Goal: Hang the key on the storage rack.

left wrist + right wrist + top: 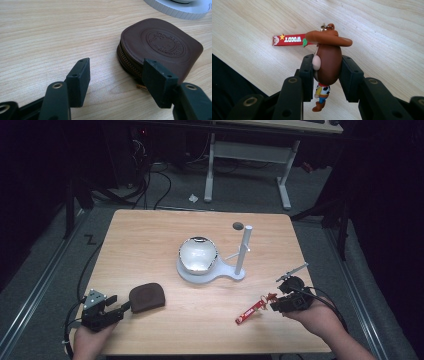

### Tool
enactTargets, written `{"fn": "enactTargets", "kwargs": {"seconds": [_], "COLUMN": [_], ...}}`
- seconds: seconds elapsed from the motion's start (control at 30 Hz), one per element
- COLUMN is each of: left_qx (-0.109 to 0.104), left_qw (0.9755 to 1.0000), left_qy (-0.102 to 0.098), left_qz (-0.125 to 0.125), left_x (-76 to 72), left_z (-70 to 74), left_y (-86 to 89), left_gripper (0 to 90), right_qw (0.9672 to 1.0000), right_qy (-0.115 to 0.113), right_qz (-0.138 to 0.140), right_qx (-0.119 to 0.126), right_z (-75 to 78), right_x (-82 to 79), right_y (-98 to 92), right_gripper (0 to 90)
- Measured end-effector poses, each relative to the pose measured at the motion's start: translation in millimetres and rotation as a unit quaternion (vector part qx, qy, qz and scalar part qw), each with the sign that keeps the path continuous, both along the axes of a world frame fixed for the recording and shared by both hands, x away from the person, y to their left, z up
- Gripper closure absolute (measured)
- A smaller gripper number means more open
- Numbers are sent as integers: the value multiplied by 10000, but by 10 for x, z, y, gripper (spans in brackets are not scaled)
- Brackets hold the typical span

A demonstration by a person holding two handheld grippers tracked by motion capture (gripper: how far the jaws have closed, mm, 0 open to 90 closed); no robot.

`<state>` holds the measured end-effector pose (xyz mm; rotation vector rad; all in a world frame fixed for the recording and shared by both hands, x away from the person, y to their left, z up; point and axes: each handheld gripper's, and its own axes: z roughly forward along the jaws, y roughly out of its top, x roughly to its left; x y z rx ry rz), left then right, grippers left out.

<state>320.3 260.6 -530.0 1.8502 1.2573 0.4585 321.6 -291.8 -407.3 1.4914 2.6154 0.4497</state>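
— On the wooden table (150, 235) we have plenty of bare surface, so a dropped thing lands softly; the real hazard sits mid-table, where the white stand (212, 270) carries a shiny rounded bowl-like piece (198, 254) beside its upright post (244, 249). If we swing toward that post carelessly, we judge we could knock the piece off its base.

— Agreed. Nearer us, the brown zip pouch (160, 45) lies flat at the front left, and our left gripper (120, 77) stands spread, one jaw just beside the pouch's zipped edge, the other over bare wood. Nothing is pinched there. If we close from this angle, we think the pouch may slide away instead of being caught.

— And the right gripper (327, 75)?

— Its jaws pinch the cowboy figure keychain (327, 62) by the head, above the table's front right. The head is rounded and smooth, so we suspect it can squirt out of the pads if we tilt or jerk.

— The red strap (288, 39) hangs off the ring (324, 26) at the hat, loose toward the table.

— That is our smallest worry, yet a likely one: dangling, it could snag the post's side peg (233, 255) or drag on the wood and tug the figure loose.
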Motion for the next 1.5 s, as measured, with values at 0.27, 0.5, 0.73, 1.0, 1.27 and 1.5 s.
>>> {"fn": "enactTargets", "kwargs": {"seconds": [0.27, 0.5, 0.73, 1.0, 1.27, 1.5], "left_qx": [-19, -23, -19, -13, 7, 10], "left_qw": [10000, 10000, 10000, 10000, 10000, 10000], "left_qy": [4, 11, 16, 19, 34, 33], "left_qz": [-4, -3, -5, -10, -12, -5], "left_x": [1, 3, 4, 4, 0, 0], "left_z": [-3, -4, -5, -3, -8, -7], "left_y": [3, 5, 6, 6, 7, 14], "left_gripper": [399, 398, 398, 399, 399, 399], "right_qw": [10000, 10000, 9999, 9998, 9992, 9984], "right_qy": [-55, -73, -125, -122, -59, -68], "right_qz": [42, 46, 81, 96, 205, 280], "right_qx": [11, 28, -11, -142, -351, -493], "right_z": [122, 203, 289, 447, 570, 719], "right_x": [-11, -7, 1, 12, 42, 86], "right_y": [7, 25, 43, 60, 95, 145], "right_gripper": [666, 667, 667, 667, 667, 666]}}
